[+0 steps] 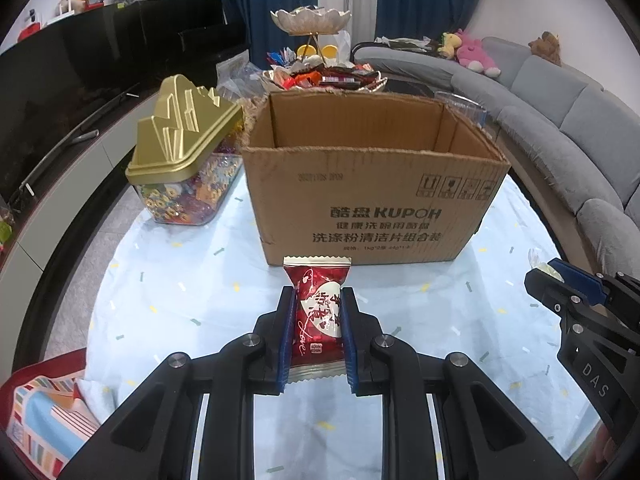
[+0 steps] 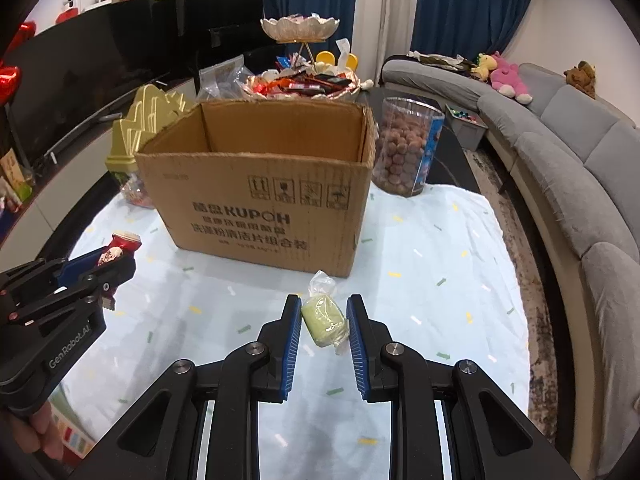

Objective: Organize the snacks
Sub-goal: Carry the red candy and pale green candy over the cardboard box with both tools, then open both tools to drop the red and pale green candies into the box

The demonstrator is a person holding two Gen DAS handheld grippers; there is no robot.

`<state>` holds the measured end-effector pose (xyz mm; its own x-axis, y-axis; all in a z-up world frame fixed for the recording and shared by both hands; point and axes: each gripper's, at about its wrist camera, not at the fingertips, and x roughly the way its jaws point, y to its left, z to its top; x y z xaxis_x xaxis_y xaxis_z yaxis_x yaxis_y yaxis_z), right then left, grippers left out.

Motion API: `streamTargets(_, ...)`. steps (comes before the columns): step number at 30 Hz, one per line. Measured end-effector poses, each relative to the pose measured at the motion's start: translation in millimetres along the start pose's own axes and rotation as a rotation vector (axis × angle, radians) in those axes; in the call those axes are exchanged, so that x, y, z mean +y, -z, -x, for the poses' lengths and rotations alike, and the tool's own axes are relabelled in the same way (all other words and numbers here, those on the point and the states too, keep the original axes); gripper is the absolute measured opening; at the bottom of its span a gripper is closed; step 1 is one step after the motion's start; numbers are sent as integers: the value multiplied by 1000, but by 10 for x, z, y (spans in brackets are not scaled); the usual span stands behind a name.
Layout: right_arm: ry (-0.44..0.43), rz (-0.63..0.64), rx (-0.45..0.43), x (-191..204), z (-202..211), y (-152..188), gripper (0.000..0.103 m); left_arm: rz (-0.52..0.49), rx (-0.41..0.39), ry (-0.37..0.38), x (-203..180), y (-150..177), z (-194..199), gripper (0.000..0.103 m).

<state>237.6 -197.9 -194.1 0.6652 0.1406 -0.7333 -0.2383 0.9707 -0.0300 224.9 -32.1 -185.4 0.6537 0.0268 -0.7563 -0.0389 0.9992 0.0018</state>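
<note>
Left wrist view shows the pale blue cloth-covered surface (image 1: 168, 288) carrying the open brown cardboard box (image 1: 372, 196) toward its far middle, with a clear candy tub under a gold ridged lid (image 1: 180, 152) just beside the box's left wall. Both hands appear to be at the carrying step: each snack is gripped and the box is the likely destination. The left tool (image 1: 316, 322) is clenched on a red foil-wrapped snack packet (image 1: 318, 312), which stands out past the fingertips and points at the box's near wall. In the right wrist view, the right tool (image 2: 324, 326) has a pale green candy in clear twisted wrap (image 2: 324, 318) between its pads, seemingly pinched, above the surface's near middle. Next, each tool needs lifting above the box's near rim, then releasing inside.
</note>
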Motion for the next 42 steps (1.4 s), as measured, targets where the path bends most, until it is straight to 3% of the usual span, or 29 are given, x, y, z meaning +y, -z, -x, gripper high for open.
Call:
streamTargets(11, 6, -1, -21, 130, 302, -243, 25, -19, -6, 33, 145, -178, 274, 22)
streamTargets(23, 4, 6, -67, 144, 521, -672, 25, -35, -41, 95, 154, -673, 457, 22)
streamTargets(42, 18, 46, -108, 172, 313, -1326, 25, -63, -59, 104, 223, -1393, 212, 22)
